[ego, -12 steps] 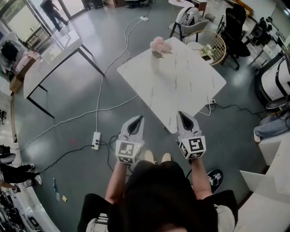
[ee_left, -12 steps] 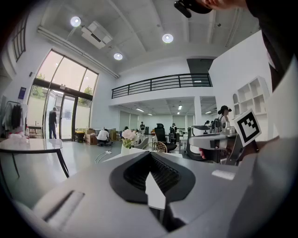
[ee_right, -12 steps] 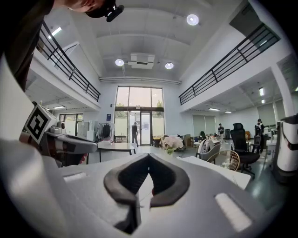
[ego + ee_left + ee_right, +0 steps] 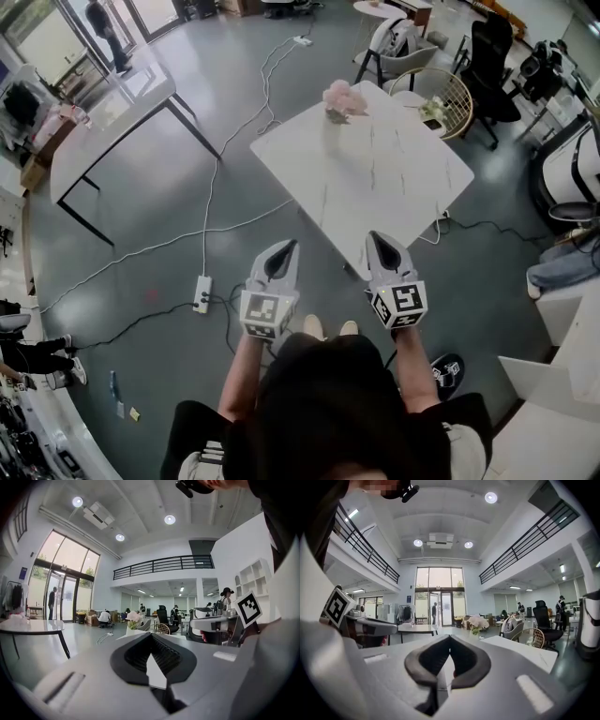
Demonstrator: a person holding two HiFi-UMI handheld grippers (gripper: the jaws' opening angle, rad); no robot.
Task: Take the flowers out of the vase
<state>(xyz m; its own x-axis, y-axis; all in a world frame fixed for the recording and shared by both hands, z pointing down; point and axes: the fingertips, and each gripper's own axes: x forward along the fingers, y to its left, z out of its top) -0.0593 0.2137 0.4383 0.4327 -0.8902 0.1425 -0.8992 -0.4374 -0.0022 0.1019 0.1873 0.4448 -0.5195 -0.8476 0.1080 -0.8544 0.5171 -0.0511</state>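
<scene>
White table (image 4: pixel 375 187) — vase of pink flowers (image 4: pixel 339 105); far corner.

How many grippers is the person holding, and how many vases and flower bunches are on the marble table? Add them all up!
Hand-held grippers: 2 (left hand-held gripper, right hand-held gripper)
Vase: 1
Flower bunch: 1
Total: 4

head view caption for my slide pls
Left gripper and right gripper, both shut and empty, face the flowers on the table.
</scene>
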